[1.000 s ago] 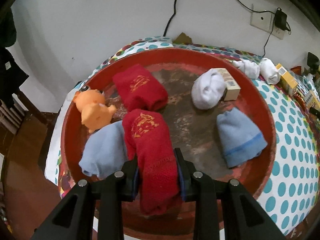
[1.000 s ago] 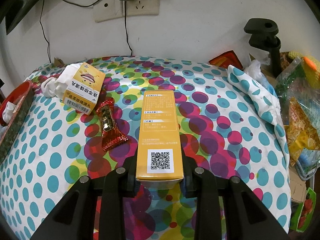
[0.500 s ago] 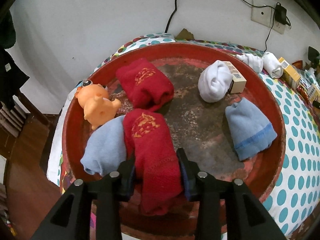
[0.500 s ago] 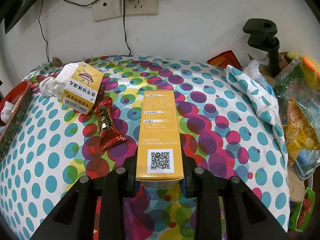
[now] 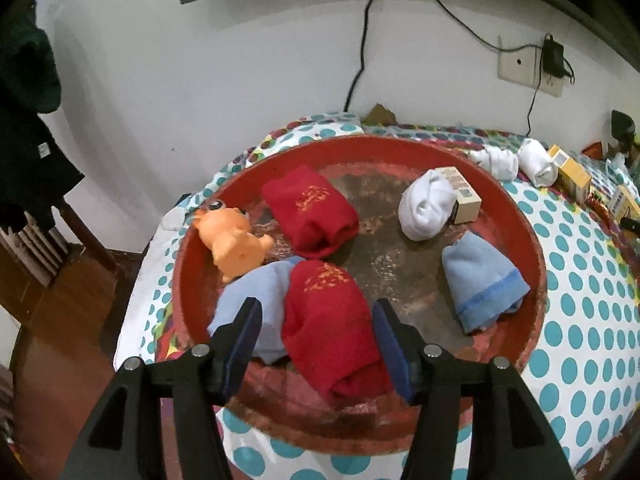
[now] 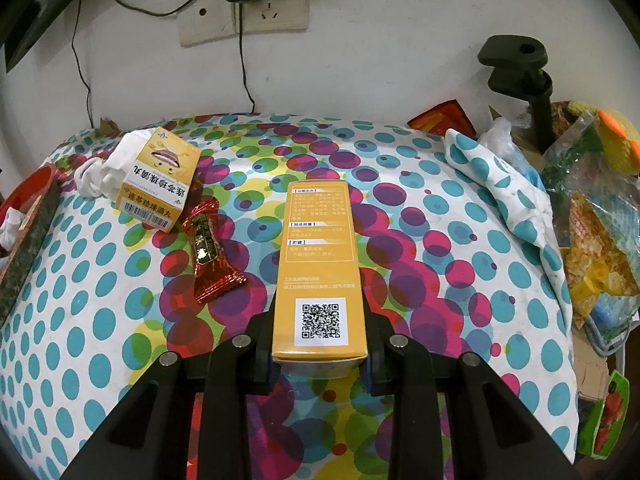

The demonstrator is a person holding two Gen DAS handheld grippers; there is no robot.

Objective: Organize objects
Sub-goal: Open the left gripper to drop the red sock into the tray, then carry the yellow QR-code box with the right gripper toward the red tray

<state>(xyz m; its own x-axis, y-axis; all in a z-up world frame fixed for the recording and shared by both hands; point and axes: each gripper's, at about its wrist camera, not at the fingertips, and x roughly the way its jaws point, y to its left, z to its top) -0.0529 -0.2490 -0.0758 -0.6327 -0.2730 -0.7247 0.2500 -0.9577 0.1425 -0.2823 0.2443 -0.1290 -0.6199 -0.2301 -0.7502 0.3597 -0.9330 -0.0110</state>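
Sorting looks partly done: we see the red tray point(image 5: 532, 240) holding rolled cloths, with the red towel roll point(image 5: 328, 320) at 6 o'clock between our spread left hand-held gripper point(image 5: 316, 320). Our right hand-held gripper point(image 6: 320, 344) pinches the yellow box point(image 6: 320, 264); a second box point(image 6: 160, 184) and candy point(image 6: 208, 248) wait on the worktop point(image 6: 440, 240) at 10 o'clock.

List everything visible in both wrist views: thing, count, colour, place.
Round red tray: 1, on dotted tablecloth.
Folded red towels: 2, in tray; nearer one between left fingers.
Folded light-blue cloths: 2, in tray; other beside near red towel.
Rolled white sock: 1, in tray.
Small beige box: 1, in tray, beside sock.
Orange rubber toy: 1, tray's left side.
Yellow cartoon box: 1, on cloth.
Red candy wrapper: 1, on cloth.
Tall yellow QR-code box: 1, held.
Left gripper: open.
Right gripper: shut on box.
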